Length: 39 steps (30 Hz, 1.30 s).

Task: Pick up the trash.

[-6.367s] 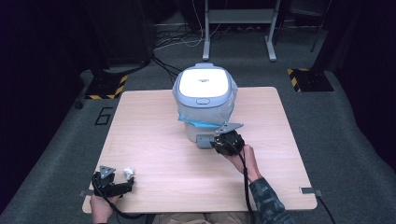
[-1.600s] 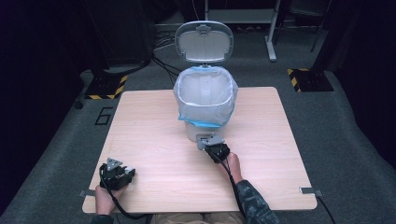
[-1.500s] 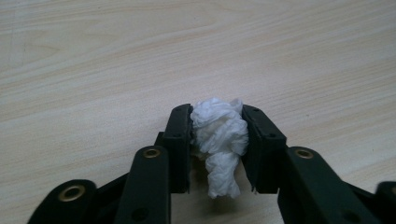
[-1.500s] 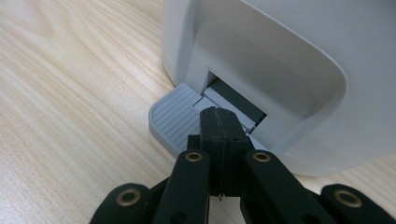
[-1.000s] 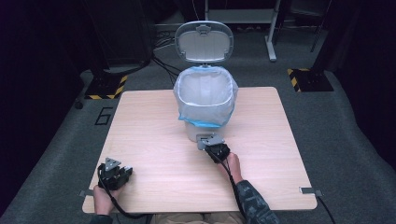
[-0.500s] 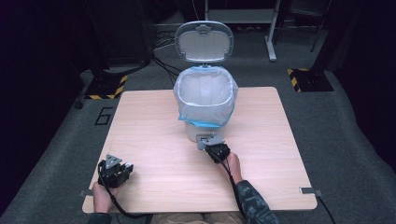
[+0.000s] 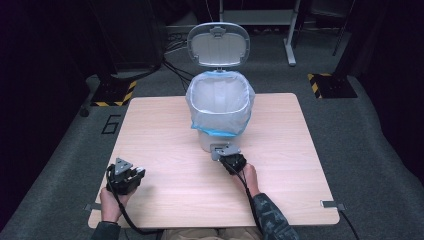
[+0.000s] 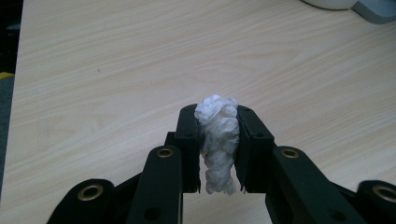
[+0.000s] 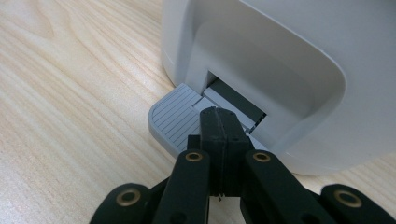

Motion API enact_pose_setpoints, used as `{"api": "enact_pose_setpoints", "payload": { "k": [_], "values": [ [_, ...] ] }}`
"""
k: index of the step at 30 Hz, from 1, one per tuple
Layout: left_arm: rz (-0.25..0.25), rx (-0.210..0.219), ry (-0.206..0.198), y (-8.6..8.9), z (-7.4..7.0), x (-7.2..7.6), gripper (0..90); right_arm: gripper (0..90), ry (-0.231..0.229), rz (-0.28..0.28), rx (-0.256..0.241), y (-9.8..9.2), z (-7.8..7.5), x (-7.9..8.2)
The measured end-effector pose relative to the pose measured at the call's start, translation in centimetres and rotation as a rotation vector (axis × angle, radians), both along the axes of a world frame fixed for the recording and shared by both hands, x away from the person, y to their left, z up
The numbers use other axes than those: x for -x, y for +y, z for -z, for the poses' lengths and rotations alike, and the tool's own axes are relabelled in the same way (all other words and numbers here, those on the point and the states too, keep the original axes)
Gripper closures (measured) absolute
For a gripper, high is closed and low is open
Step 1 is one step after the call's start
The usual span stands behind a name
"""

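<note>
At seven o'clock on table (image 7: 165, 125), left gripper (image 8: 218, 140) pinching crumpled tissue (image 8: 217, 135): light, soft, squashable. Right gripper (image 9: 219, 126), jaws together, pressing bin pedal (image 9: 175, 119).

open bin (image 7: 220, 107) mid-table, bare tabletop (image 7: 165, 135) around

number 6 (image 7: 111, 123) on floor mat

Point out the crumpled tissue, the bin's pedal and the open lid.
crumpled tissue (image 8: 217, 135): left gripper view, middle of the wad clamped between the left tool's jaws.
pedal (image 9: 175, 119): right gripper view, its ribbed grey top.
lid (image 7: 218, 46): high view, centre of its raised inner face.
</note>
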State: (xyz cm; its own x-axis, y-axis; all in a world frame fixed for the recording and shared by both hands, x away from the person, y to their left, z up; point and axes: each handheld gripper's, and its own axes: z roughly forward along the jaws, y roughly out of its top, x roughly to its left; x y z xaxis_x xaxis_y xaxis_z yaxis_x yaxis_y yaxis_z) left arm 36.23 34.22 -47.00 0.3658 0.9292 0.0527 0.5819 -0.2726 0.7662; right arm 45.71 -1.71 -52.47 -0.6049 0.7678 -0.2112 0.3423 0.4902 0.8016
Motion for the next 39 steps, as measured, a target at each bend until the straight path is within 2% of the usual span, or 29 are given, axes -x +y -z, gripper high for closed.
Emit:
{"api": "enact_pose_setpoints", "payload": {
  "k": [22,28,39],
  "values": [
    [0.066,-0.023,-0.036,-1.9,-2.5,-1.3,73.1,90.0,0.002,-0.006,-0.011,0.0,0.0,0.0],
    [0.090,-0.039,-0.046,-2.4,-3.5,-1.7,73.1,90.0,0.000,-0.009,0.004,-0.1,0.0,-0.1],
    [0.125,-0.055,-0.070,-3.3,-5.0,-2.5,73.1,90.0,0.000,-0.005,-0.005,-0.1,0.0,-0.1]
  ]
}}
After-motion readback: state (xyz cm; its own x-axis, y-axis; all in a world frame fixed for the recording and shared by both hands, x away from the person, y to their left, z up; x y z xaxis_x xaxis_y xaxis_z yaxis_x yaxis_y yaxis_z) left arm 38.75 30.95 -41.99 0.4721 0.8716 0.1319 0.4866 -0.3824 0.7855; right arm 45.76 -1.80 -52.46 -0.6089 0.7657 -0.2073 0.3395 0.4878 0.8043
